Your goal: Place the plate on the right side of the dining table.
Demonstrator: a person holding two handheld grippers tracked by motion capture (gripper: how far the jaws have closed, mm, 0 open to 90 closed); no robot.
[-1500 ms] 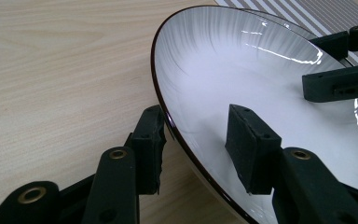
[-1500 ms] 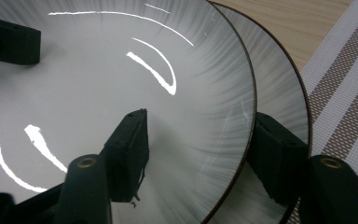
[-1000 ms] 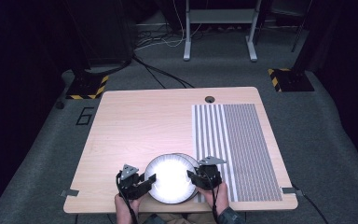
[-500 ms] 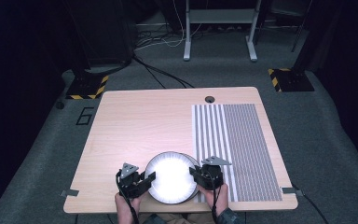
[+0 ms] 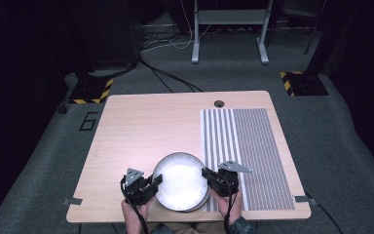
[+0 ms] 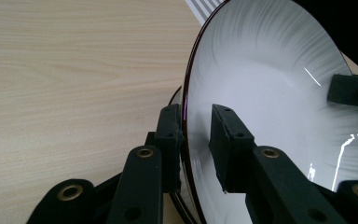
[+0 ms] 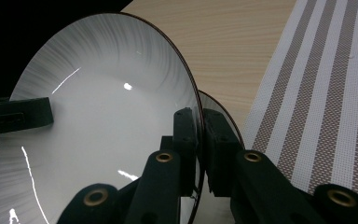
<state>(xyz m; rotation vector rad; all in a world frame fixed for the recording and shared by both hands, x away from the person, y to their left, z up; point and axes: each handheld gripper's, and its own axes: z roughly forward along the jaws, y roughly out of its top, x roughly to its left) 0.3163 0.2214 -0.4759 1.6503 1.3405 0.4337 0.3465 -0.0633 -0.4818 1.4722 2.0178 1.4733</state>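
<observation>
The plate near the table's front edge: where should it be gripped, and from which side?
Grip the plate by its thin rim, at two opposite points, coming in level from left and right. The rim flares up off the table, so fingers can straddle it. The left gripper and right gripper have just been closing there, with the rim between them; a second plate lies underneath.

Two white plates (image 5: 181,181) with dark rims were stacked, the top one (image 7: 98,121) lifted off the second (image 7: 221,116) (its edge peeked out beneath). Two black grippers, the left gripper (image 5: 148,185) and the right gripper (image 5: 213,179), were there. One striped placemat (image 5: 253,156) lay on one wooden table (image 5: 141,131).
</observation>
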